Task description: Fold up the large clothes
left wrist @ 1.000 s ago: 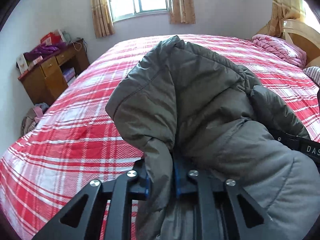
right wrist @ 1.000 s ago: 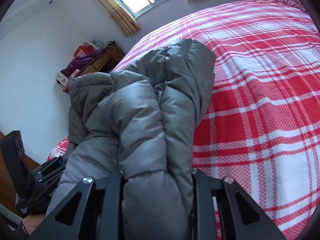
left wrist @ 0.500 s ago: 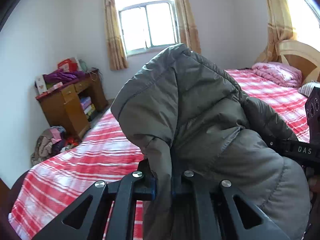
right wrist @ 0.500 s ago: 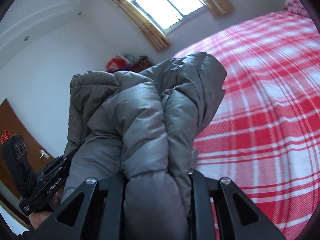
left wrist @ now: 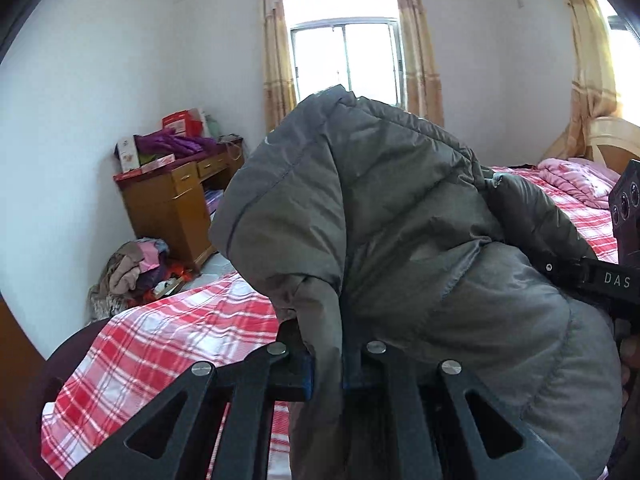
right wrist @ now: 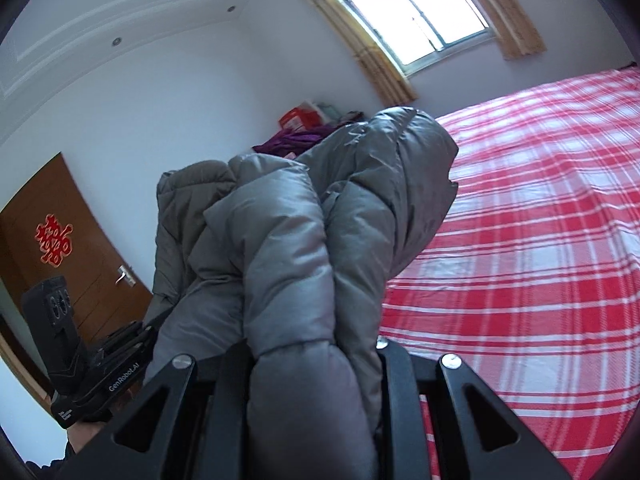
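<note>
**Padded jacket gripped at two points above bed**

While clamped in both tools, the grey padded jacket [left wrist: 400, 240] hangs off the red plaid bed [left wrist: 160, 340].

Left wrist view: left gripper [left wrist: 326, 364] has jaws nearly together, pinching a thin fabric edge; blue pads just visible either side of it. Jacket bulk drapes fwd and to the right. Right gripper's body [left wrist: 608, 280] at right edge, half buried in fabric. Wooden desk [left wrist: 172, 208] w/ clutter by far wall; window [left wrist: 346, 60] behind.

Right wrist view: right gripper [right wrist: 316, 356] clamped on a thick puffy roll of jacket [right wrist: 288, 264], jaws held apart by padding. Left gripper's body [right wrist: 100, 372] at lower left. Bed [right wrist: 540, 240] to the right, door [right wrist: 72, 264] at left.
</note>
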`<state>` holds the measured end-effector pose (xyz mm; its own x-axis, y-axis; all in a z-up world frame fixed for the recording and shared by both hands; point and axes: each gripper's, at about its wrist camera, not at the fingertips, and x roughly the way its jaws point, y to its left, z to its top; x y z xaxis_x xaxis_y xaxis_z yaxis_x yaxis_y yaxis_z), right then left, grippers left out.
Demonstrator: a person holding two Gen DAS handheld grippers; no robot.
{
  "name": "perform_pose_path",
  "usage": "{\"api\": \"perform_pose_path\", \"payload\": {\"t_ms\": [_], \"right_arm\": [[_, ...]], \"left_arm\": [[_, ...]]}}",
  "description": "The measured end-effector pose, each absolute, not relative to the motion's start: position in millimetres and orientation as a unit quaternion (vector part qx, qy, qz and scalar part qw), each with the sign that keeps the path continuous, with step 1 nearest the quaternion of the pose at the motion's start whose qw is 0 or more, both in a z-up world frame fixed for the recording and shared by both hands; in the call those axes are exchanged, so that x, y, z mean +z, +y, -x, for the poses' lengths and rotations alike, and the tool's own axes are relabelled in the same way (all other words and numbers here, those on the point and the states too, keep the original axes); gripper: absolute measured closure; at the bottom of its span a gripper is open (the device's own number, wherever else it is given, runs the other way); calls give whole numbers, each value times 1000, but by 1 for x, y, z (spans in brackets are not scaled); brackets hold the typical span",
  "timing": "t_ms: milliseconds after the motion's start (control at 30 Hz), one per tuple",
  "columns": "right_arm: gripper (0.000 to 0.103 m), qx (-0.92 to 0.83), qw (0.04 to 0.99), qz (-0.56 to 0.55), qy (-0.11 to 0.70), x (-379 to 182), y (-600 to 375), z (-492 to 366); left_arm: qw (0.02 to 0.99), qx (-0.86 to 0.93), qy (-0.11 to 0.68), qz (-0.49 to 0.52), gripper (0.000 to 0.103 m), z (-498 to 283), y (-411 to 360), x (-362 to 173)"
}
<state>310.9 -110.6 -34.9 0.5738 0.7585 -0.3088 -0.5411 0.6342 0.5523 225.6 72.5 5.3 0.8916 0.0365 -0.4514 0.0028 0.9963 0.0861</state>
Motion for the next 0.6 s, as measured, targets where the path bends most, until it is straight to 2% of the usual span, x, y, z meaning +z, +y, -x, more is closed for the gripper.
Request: {"api": "perform_pose_path", "payload": {"t_ms": [200,467,600], "right_arm": [[83,393,853,-187,287,-37,-70,-317],[83,400,841,-162,326,-66,-16,-332],[82,393,835,-147,355,-88,5,-340]], "left_arm": [[967,34,247,-47,94,-222,110,-9],[954,56,294,-12,94,-242,170,-56],[940,83,331,1,76,-253,191,-88]]}}
